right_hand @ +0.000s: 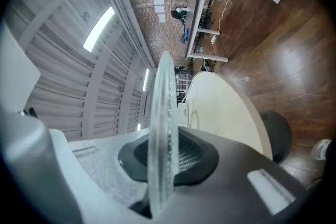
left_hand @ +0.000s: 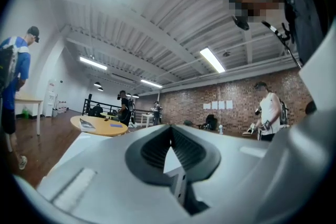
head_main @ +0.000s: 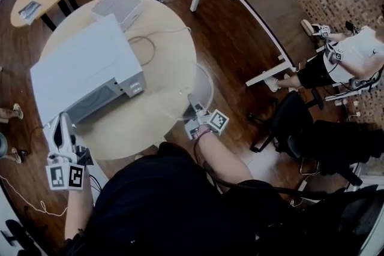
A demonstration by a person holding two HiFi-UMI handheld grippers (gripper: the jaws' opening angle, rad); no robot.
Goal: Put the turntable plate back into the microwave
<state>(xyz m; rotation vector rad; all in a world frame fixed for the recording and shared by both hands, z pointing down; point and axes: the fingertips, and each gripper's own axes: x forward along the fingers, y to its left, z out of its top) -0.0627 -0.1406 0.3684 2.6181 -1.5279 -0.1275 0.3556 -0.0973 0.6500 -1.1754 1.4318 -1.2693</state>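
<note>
The turntable plate [head_main: 201,84] is not in the microwave [head_main: 84,69] yet. It is in the grip of the right gripper [head_main: 195,111], at the right edge of the round table [head_main: 162,51] and partly out past that edge. In the right gripper view the clear glass disc [right_hand: 161,113] runs edge-on straight up between the dark pads. The jaws of the right gripper [right_hand: 163,149] are pinched on its rim with only the thickness of the glass between them, so the hold looks firm to me.

The microwave sits toward the left side of the table with its front turned to the near edge, well apart from the plate. The left gripper [head_main: 61,126] waits just off the oven's front left corner. In its own view the left gripper [left_hand: 169,136] has its jaws drawn together at the tips, and I can make out nothing caught in them.

From where I stand I cannot tell whether the oven door is open — the front shows only as a dark band.

I would put the job at an early stage. The plate is picked up, and that is all that is done. The carry across the table, sliding the plate flat into the cavity, seating it and letting go are all left.
</note>
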